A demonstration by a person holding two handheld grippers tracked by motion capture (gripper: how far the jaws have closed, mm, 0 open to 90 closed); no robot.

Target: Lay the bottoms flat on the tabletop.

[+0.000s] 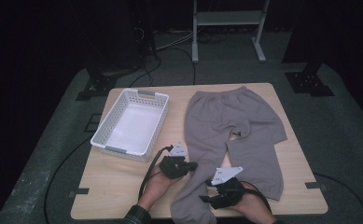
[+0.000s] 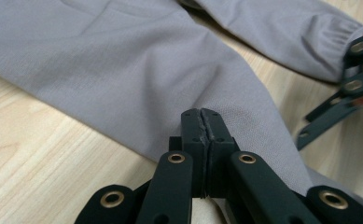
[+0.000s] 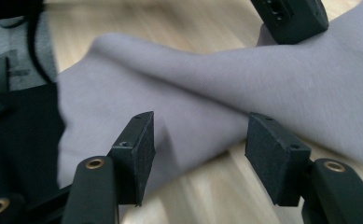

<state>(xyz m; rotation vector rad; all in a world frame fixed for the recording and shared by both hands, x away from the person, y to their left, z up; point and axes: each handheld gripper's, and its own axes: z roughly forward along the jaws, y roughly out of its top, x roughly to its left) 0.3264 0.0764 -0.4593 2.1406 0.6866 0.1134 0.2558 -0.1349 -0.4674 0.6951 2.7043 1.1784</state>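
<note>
Grey sweatpants [image 1: 235, 121] lie flat on the right half of the wooden table [image 1: 114, 182], waistband at the far side. My left gripper [image 1: 191, 165] sits at the inner edge of the left leg, near the knee. In the left gripper view its jaws [image 2: 201, 119] are pressed together on the grey cloth [image 2: 123, 70], which ridges up toward them. My right gripper [image 1: 206, 198] is lower on the same leg, close to the cuff. In the right gripper view its jaws [image 3: 200, 144] stand apart, with the leg [image 3: 193, 79] between and beyond them and no pad touching it.
A white slotted basket [image 1: 123, 151] stands empty on the table's left half. The left leg's cuff hangs over the near table edge. A metal stand's legs [image 1: 195, 42] and cables lie on the floor beyond the table.
</note>
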